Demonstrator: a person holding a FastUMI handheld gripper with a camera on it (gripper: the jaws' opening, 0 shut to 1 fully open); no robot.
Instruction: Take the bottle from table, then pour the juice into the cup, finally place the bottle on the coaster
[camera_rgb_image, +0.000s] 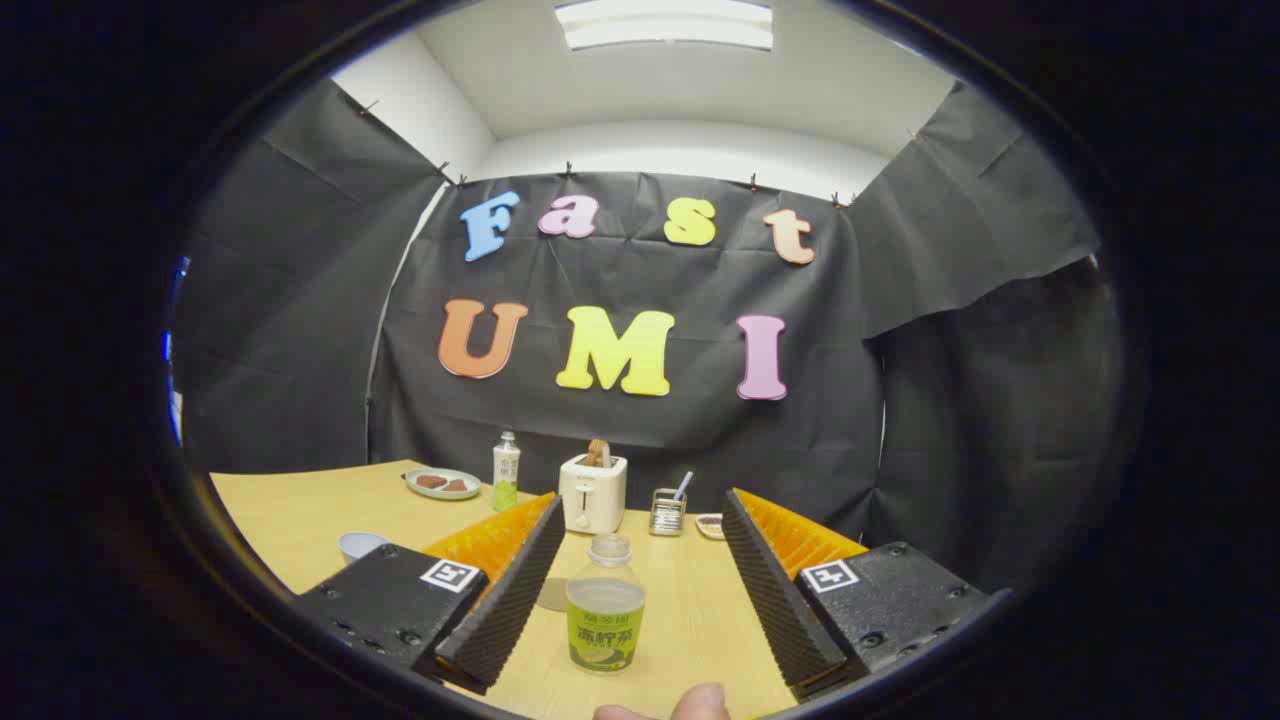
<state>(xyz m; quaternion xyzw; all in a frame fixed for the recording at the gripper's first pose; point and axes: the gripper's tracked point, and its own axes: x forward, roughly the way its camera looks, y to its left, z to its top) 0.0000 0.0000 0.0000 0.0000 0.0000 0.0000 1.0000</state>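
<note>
A wooden table (300, 510) with a pale yellow top stretches ahead of the gripper's fingers and beyond them to the booth's far wall. That wall is black cloth (620, 420), creased and pinned along its upper edge by small clips, with more black cloth (290, 300) hung on the left and on the right. Above the cloth a white wall (680, 150) curves up to a white ceiling, where a long rectangular light panel (665, 25) glows brightly overhead.
</note>
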